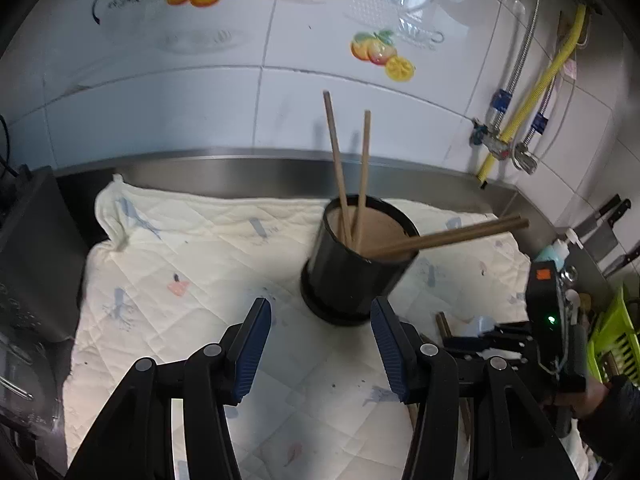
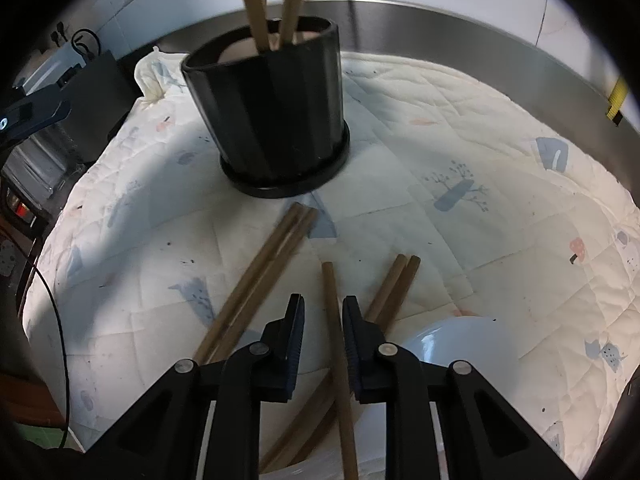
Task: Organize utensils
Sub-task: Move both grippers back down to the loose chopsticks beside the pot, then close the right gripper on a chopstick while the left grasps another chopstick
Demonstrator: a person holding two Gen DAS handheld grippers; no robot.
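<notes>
Straddling one loose chopstick (image 2: 334,320) on the quilted cloth (image 2: 460,240), the right tongs (image 2: 323,334) stand narrowly open, pads not touching it; left tongs (image 1: 320,344) gape half-open, empty, near the black cup (image 1: 356,264).

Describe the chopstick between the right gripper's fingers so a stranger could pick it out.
Start at the black holder on the quilted cloth. Nearer the camera lie loose chopsticks; take the single chopstick between the right gripper fingers. Its neighbours lie in pairs; it lies alone.
</notes>
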